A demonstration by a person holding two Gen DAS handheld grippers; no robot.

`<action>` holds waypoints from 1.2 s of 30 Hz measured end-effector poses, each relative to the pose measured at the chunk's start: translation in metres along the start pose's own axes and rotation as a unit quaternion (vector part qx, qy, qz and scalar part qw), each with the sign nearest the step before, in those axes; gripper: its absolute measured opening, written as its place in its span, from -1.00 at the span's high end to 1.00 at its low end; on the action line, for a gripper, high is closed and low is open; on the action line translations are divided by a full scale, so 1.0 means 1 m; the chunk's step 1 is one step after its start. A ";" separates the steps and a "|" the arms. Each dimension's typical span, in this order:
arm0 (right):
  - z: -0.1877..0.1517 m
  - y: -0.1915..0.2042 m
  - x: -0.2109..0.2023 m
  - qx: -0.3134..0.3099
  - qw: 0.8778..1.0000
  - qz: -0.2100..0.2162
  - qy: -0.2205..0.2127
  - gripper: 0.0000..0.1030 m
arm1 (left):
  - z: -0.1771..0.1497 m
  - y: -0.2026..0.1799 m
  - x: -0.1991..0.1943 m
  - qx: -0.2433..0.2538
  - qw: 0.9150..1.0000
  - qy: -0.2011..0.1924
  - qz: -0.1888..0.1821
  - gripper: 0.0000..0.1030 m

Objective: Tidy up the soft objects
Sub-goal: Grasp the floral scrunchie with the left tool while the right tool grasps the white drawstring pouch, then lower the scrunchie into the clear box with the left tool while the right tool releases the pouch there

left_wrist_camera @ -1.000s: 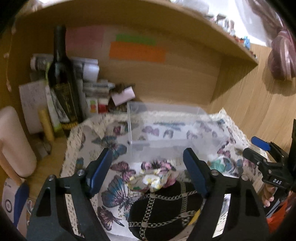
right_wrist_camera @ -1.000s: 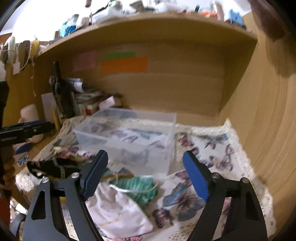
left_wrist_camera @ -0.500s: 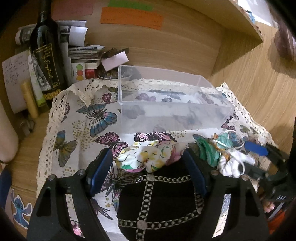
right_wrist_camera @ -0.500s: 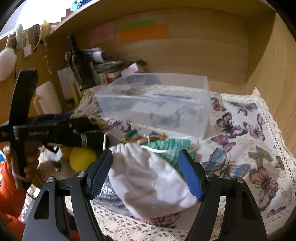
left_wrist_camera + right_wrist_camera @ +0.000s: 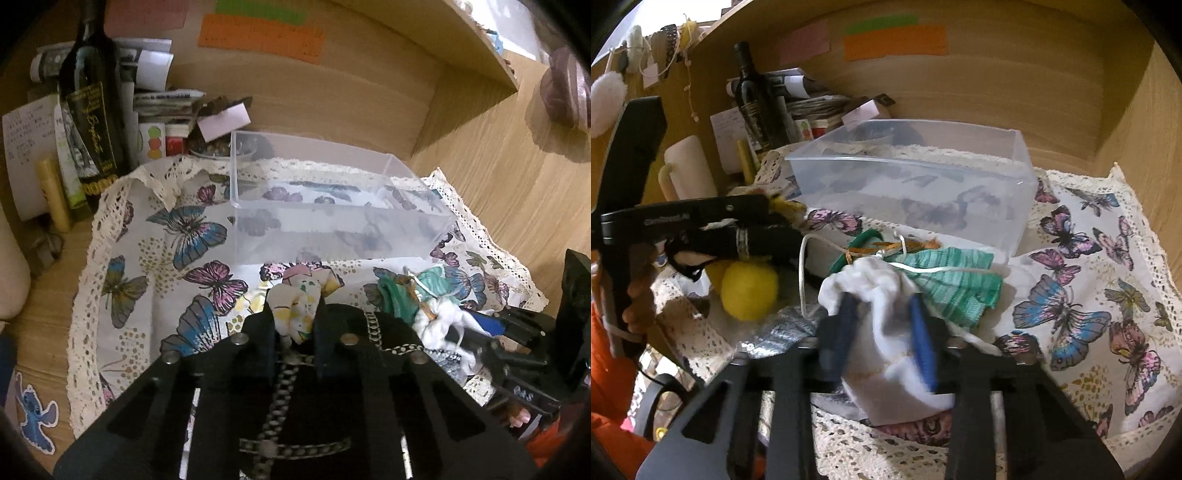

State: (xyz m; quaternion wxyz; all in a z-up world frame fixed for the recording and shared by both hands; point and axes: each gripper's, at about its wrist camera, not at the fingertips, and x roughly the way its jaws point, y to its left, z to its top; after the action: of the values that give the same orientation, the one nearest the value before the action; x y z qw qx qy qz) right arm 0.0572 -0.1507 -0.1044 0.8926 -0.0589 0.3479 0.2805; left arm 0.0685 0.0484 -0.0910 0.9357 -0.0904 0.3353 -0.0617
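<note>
The left claw (image 5: 295,314) is squeezing the flowery cloth (image 5: 295,306) near the front edge of the surface. The right claw (image 5: 882,328) is pinching the white bag (image 5: 882,295) beside it. Both are probably going into the clear box (image 5: 332,206) just behind them.

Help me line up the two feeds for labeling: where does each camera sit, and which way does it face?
Left wrist: rides the left tongs, looking forward at the floral scrunchie they pinch; the right tongs show at right.
Right wrist: rides the right tongs, facing the white drawstring pouch they clamp; the left tongs and the person's hand show at left.
Shared: clear plastic box, wine bottle, butterfly cloth, green pouch.
</note>
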 end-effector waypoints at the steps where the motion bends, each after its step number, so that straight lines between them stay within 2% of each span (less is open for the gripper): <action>1: 0.000 -0.002 -0.002 0.003 1.000 -0.002 -0.004 0.73 | 0.000 -0.001 -0.003 0.003 1.000 -0.004 0.003 0.71; 8: 0.009 -0.009 -0.021 0.015 0.999 -0.016 -0.037 0.80 | 0.009 -0.006 -0.026 0.017 0.999 -0.041 0.012 0.72; 20: 0.054 -0.030 -0.060 0.028 0.988 -0.065 -0.139 0.80 | 0.039 -0.013 -0.056 0.036 0.992 -0.118 0.027 0.72; 28: 0.094 -0.033 -0.068 0.013 0.980 -0.072 -0.186 0.80 | 0.069 -0.021 -0.050 0.052 0.990 -0.130 0.030 0.72; 36: 0.125 -0.030 -0.044 -0.009 0.979 -0.082 -0.185 0.80 | 0.106 -0.022 -0.029 0.062 0.991 -0.115 0.031 0.72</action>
State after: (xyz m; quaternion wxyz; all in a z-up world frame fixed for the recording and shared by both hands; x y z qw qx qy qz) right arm 0.1206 -0.1591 0.0157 0.9608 -0.0421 0.1685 0.2159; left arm 0.1124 0.0454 0.0122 0.9733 -0.0280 0.2238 -0.0421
